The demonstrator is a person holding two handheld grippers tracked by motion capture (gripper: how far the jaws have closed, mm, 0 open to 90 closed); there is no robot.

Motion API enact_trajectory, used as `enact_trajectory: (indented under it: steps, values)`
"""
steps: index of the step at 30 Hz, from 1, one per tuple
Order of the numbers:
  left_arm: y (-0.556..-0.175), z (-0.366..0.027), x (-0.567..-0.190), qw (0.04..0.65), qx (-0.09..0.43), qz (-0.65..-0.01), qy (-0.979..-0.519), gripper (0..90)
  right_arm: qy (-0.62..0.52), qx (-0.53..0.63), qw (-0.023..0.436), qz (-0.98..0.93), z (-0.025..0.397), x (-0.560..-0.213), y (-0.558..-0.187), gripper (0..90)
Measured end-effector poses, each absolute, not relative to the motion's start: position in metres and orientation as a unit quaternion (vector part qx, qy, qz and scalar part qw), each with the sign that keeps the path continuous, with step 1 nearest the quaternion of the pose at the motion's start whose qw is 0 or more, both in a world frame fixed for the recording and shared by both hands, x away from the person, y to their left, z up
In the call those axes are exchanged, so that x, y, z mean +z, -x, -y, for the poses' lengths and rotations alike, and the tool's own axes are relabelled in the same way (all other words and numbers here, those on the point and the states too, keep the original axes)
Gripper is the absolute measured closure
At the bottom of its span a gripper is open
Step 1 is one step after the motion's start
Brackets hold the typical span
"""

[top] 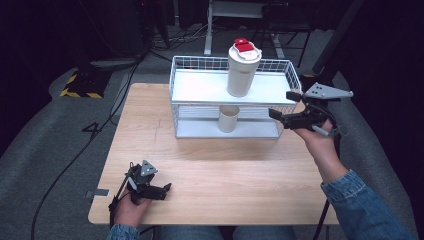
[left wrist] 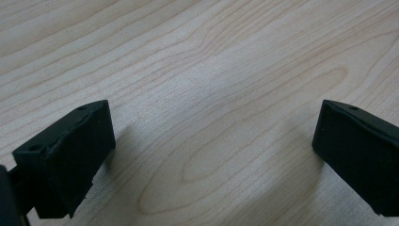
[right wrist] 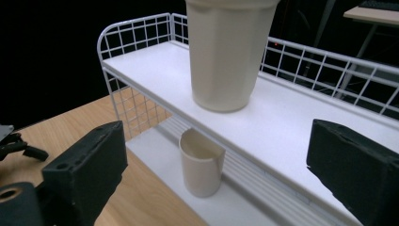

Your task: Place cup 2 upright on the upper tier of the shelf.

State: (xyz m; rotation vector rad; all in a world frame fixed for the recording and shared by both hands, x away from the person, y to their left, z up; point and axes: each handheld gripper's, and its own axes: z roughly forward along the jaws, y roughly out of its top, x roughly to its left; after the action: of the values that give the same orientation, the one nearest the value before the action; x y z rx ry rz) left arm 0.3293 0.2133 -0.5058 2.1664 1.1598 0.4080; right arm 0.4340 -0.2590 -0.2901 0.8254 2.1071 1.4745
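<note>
**Right gripper at shelf end, tumbler ahead and above**

Noted wooden table [top: 210, 165] bearing a white two-tier wire shelf [top: 190, 87] at its far edge. Found lidded cream tumbler [top: 242, 70] upright on the top tier, long axis vertical, red tab on the lid; smaller open cup [top: 229, 118] upright on the bottom tier, directly beneath. Recorded right gripper [top: 285, 106] held at the shelf's right end, jaws spread wide and empty, pointed leftward toward the tumbler; clearly the nearer of the two. Seen through the right gripper view: tumbler [right wrist: 225, 56] ahead and above the jaw line, lid cut off by the frame. Left gripper [top: 162, 190] resting on the near table edge, well apart, released and empty. Cup rim partly hidden under the top tier.
</note>
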Motion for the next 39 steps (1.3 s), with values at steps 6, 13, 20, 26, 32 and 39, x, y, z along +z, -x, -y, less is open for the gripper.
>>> enact_trajectory:
  steps: [6, 13, 20, 26, 32, 39]
  values:
    - [-0.330, -0.213, -0.506, 0.319, 0.156, -0.442, -0.824, 0.3, -0.316, 0.509, 0.206, -0.774, 0.280, -0.312, -0.414, 11.9]
    - [-0.333, -0.212, -0.506, 0.320, 0.155, -0.443, -0.823, 0.3, -0.340, 0.480, 0.204, -0.782, 0.300, -0.339, -0.398, 15.6]
    - [-0.336, -0.211, -0.506, 0.319, 0.153, -0.441, -0.825, 0.3, -0.368, 0.463, 0.197, -0.782, 0.318, -0.366, -0.387, 15.6]
    - [-0.338, -0.209, -0.506, 0.322, 0.154, -0.443, -0.823, 0.3, -0.388, 0.447, 0.203, -0.780, 0.332, -0.399, -0.376, 15.6]
    - [-0.338, -0.210, -0.506, 0.320, 0.154, -0.441, -0.824, 0.3, -0.403, 0.430, 0.208, -0.781, 0.340, -0.429, -0.369, 15.5]
    - [-0.338, -0.210, -0.506, 0.320, 0.154, -0.441, -0.824, 0.3, -0.423, 0.422, 0.203, -0.775, 0.347, -0.459, -0.362, 15.3]
